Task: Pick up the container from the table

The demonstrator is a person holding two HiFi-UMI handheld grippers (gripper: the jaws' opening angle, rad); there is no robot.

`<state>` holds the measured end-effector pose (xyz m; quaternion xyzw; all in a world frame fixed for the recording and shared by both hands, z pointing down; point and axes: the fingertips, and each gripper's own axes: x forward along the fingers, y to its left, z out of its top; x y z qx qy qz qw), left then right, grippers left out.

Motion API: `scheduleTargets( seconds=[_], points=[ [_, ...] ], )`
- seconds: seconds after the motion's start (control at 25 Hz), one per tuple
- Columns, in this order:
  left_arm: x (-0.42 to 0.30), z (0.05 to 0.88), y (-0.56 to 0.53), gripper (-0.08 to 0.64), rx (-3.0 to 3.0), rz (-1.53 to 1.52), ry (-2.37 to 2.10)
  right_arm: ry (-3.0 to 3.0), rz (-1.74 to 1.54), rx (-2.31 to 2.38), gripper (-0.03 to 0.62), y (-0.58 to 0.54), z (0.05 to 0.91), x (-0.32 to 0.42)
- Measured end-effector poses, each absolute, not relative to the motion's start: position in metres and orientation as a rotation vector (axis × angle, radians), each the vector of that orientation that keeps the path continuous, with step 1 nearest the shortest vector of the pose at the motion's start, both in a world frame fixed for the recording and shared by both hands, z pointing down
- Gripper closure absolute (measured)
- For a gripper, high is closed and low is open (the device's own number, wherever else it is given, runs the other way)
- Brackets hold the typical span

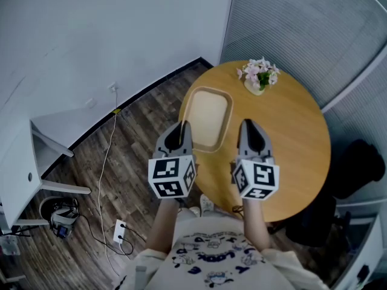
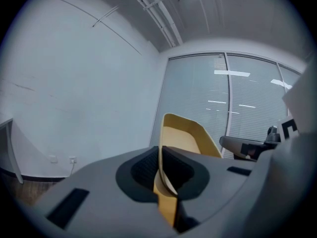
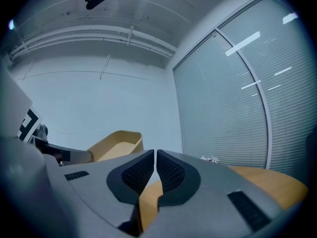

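We find the left gripper [image 1: 180, 130] clamped on the near rim of the container [image 1: 208, 116]. In the left gripper view the tan wall runs edge-on between the two ribbed pads, and the rest of the container stands beyond the jaws at 12 o'clock. We judge that a thin rim leaves little else for a two-jaw tool to bite on, so the pinch is taken on the wall, not across the body. The container sits over the table [image 1: 296, 144] toward its 9 o'clock edge. The right gripper view shows it tilted, with its open side turned toward that camera. We cannot confirm whether its far end rests on the wood or is clear of it, so we rate the lift as begun at most. The right gripper [image 1: 250, 127] hovers at 3 o'clock of the container, apart from it. Its jaws are drawn together to a hairline slit with nothing between them, and the tan below them is the tabletop. We judge it is kept ready as a reserve support for the unheld side. The flowers [image 1: 259, 74] stand at 1 o'clock of the container, well apart from it and out of the lifting path. Our count is one container, one round table, two grippers, two marker cubes (one per gripper) and one bunch of flowers. On the floor at 7 o'clock of the table we also count one white cable [image 1: 107, 159] running to one power strip [image 1: 120, 230].
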<state>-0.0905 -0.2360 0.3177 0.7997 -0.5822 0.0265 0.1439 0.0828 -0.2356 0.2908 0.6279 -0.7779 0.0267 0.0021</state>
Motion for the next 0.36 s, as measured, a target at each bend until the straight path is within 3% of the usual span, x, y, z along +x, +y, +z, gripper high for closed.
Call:
scheduleTargets(
  seconds=[0.36],
  points=[
    [-0.0868,0.32,-0.2359,0.541,2.306,0.079,-1.671,-2.45,0.082,1.952,0.572,-0.236,0.29,0.0829]
  ],
)
